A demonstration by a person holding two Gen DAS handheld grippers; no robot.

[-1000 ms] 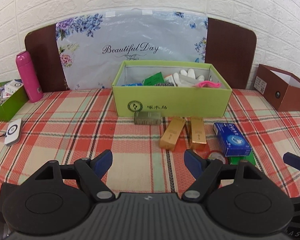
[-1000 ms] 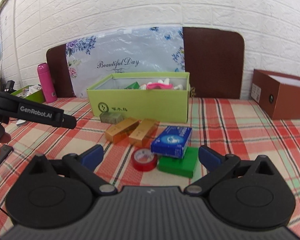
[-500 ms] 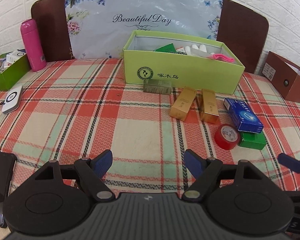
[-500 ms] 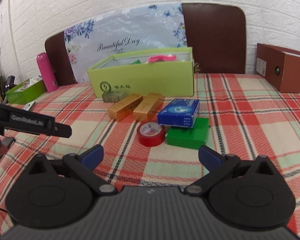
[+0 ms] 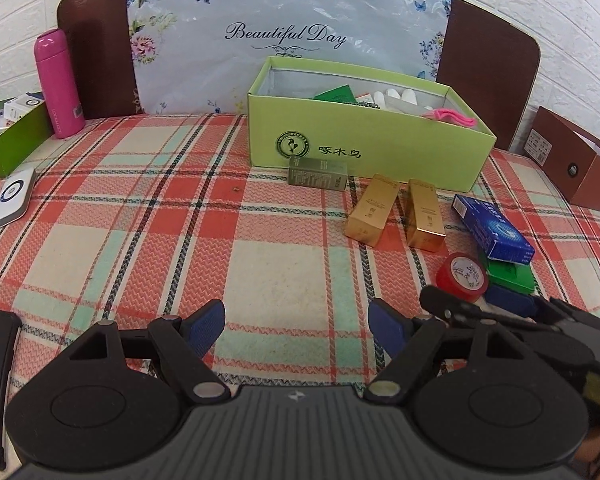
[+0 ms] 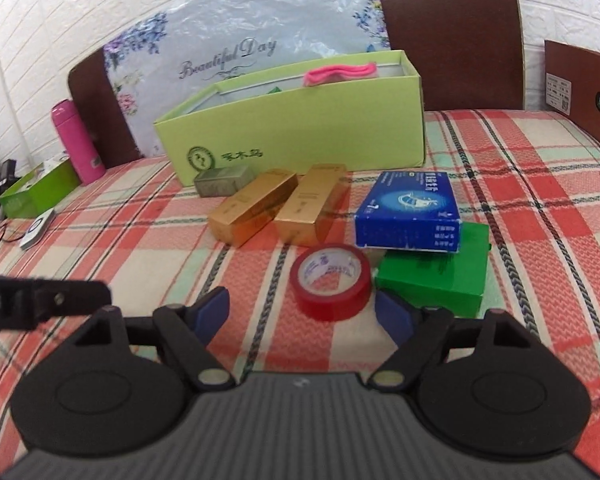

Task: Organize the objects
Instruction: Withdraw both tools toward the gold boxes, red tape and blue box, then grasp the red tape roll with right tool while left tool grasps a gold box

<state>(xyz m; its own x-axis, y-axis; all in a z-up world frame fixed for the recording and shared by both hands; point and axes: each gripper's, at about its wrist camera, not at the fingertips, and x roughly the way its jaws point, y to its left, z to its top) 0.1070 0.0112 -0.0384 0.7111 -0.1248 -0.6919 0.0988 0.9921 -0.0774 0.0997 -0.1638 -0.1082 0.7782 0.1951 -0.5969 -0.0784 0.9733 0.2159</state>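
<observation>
On the worktop, near edge: your right gripper (image 6: 300,314) sits just short of the tape roll (image 6: 331,281), pointing down at it.
Right jaws: open, nothing between the pads yet; they have just been closing in a bit. Roll lies ahead of the gap, slightly right of centre.
Left jaws: left gripper (image 5: 296,322) open and empty, over bare cloth, well apart from the clutter.
Step, my read: pick the tape roll, then drop it in the green box (image 6: 300,136).
Do it well: shift right a touch to centre the roll, push forward until both pads pass its walls, then close. Right pad is near the green carton (image 6: 436,276); keep it off that.
Risk: roll lies flat and touches the carton side; a skewed close could shove it under the blue carton (image 6: 410,210).
Where things lie: loose items sit in front of the green box, on the plaid cloth.
Count: tape roll 1; gold cartons (image 6: 284,208) 2; grey carton (image 6: 222,181) 1; blue carton 1; green carton 1, with the blue one leaning on it.
Box contents: several items, too hidden to count.
</observation>
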